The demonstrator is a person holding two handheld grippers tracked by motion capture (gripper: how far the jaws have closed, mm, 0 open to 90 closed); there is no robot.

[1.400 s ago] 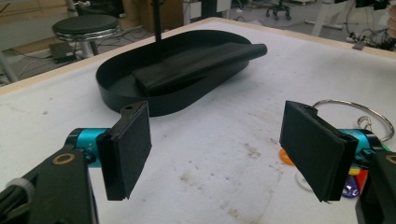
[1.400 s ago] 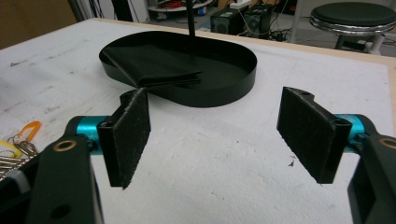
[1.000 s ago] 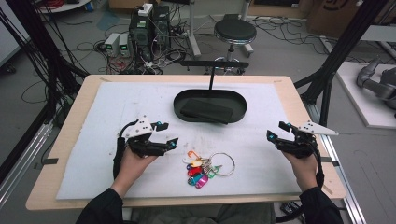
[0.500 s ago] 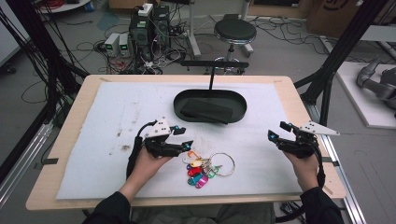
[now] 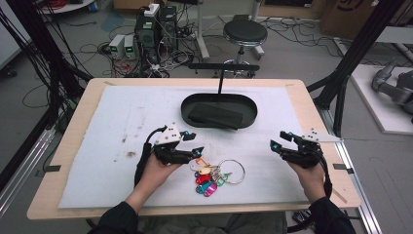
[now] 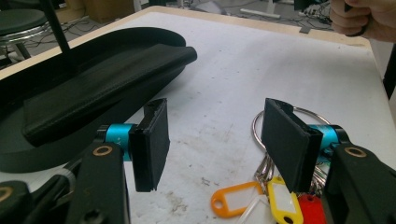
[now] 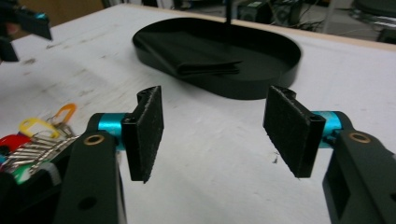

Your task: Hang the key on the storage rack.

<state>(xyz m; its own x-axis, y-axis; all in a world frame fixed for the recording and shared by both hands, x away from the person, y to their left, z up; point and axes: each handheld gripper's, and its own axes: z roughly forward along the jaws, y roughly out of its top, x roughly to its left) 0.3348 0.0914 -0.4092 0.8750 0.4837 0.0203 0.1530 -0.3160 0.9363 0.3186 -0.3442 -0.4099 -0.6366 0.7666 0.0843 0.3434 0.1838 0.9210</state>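
Coloured key tags on a ring (image 5: 214,174) lie untouched on the white mat, near the table's front edge.
Left gripper (image 5: 195,144) hovers beside them, jaws parted, just narrowed; right gripper (image 5: 276,141) waits far right, likewise parted and empty, pickup not begun.

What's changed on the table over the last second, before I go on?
The left gripper slid rightward across the white mat to the bunch of keys; its jaws have just been closing but remain open, with nothing pinched between them. The right gripper kept its place, and its jaws have just been closing on nothing. The keys and the black tray stayed put.
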